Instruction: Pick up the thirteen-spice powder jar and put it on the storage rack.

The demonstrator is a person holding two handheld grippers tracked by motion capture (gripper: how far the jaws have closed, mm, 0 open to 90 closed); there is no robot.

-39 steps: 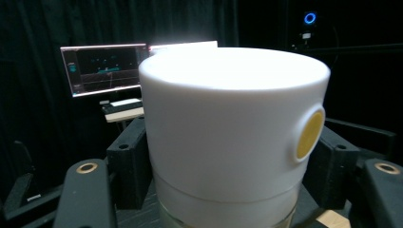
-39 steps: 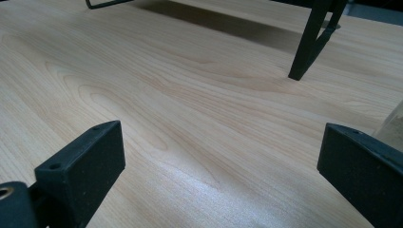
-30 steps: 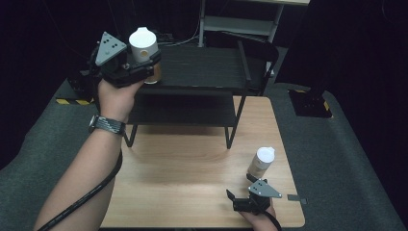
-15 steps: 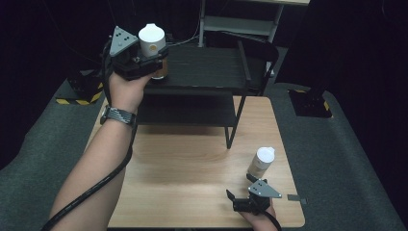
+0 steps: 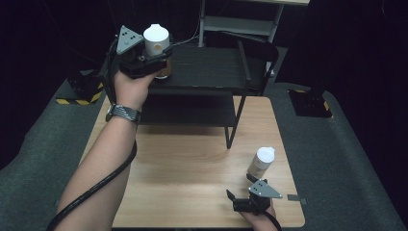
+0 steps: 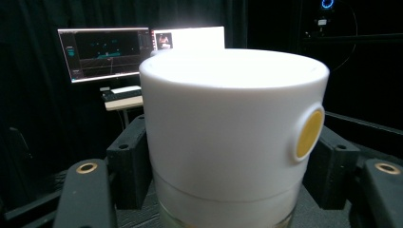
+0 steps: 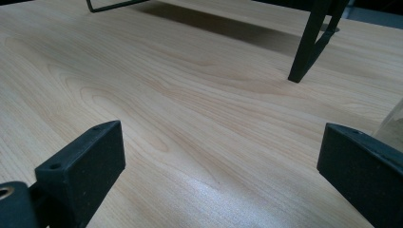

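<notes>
My left gripper (image 5: pixel 159 65) is shut on a bottle (image 5: pixel 157 41) with a big white cap and an amber body, held upright at the left end of the black rack's top shelf (image 5: pixel 207 67). In the left gripper view the white cap (image 6: pixel 233 128), with a yellow dot on its side, sits between the two black jaws. I cannot tell whether the bottle touches the shelf. A second white-capped bottle (image 5: pixel 262 161) stands on the wooden table (image 5: pixel 192 163) at the front right. My right gripper (image 5: pixel 240 199) lies open just in front of it; its jaws hold nothing (image 7: pixel 223 175).
The two-level black rack has a lower shelf (image 5: pixel 187 108) and a leg (image 7: pixel 309 42) on the table ahead of my right gripper. Monitors (image 6: pixel 107 50) glow behind the rack. Grey mat (image 5: pixel 337 144) surrounds the table.
My left gripper has carried the bottle a little to the right, over the top shelf's left end. The right gripper and the second bottle have stayed put.
</notes>
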